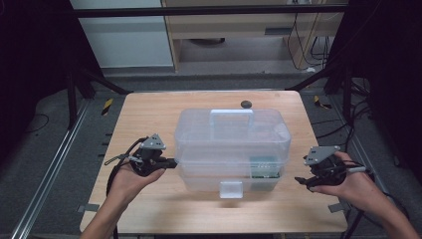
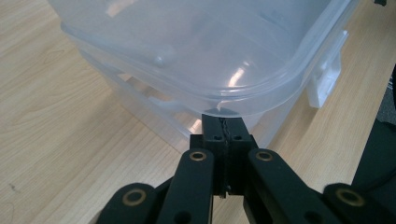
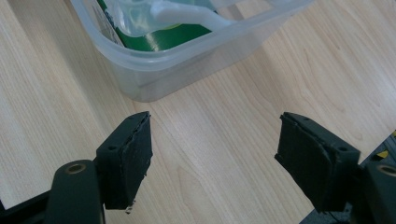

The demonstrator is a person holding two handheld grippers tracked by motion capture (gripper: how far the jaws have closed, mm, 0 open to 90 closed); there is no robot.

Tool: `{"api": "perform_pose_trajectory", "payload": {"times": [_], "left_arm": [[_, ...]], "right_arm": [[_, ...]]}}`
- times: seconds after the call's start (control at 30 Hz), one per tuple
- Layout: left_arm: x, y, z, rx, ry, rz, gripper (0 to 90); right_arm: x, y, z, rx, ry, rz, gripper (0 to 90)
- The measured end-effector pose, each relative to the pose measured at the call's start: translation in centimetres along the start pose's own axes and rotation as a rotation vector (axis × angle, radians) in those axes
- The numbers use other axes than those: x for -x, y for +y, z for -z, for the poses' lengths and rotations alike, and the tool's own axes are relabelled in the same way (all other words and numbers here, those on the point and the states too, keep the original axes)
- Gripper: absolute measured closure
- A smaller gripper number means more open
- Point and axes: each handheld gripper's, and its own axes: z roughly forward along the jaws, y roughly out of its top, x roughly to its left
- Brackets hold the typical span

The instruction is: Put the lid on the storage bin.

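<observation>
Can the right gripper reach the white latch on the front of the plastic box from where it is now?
Probably yes. The right gripper is open, beside the box, and bare table lies between it and the latch.

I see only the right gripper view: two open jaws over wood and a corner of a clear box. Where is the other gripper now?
Observer: The left gripper is at the box's left side, its jaws shut together, tips right under the lid's rim.
Operator: Is the right gripper touching the box?
Observer: No. In the high view the right gripper is apart from the box's right end, over the table.
Operator: Is the front latch closed?
Observer: The white latch hangs at the front middle; whether it is locked I cannot tell.
</observation>
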Motion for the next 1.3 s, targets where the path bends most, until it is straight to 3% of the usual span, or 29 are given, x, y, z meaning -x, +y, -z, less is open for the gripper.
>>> {"api": "perform_pose_trajectory", "payload": {"times": [0.07,0.1,0.3,0.6,1.17,1.3], "left_arm": [[-0.1,-0.2,-0.2,0.009,0.011,-0.016,90.0],[0.1,-0.4,-0.2,-0.002,0.001,0.005,90.0],[0.3,-1.3,-0.7,0.013,-0.003,0.009,90.0],[0.6,-2.2,-1.2,-0.003,0.001,0.006,90.0],[0.6,-2.7,-1.3,0.002,-0.01,0.011,90.0],[-0.1,-3.0,-0.9,-0.056,0.044,-0.011,90.0]], "right_arm": [[-0.1,-0.1,-0.2,0.001,0.004,-0.005,26.2],[-0.1,-0.1,-0.3,-0.001,0.005,-0.005,26.3],[-0.1,-0.4,-0.5,0.0,0.007,-0.008,26.3],[-0.2,-0.6,-0.7,-0.004,0.012,-0.015,26.3],[-0.1,-0.8,-1.1,-0.007,0.011,-0.022,26.3],[-0.1,-0.8,-1.1,-0.009,0.006,-0.026,26.3]]}}
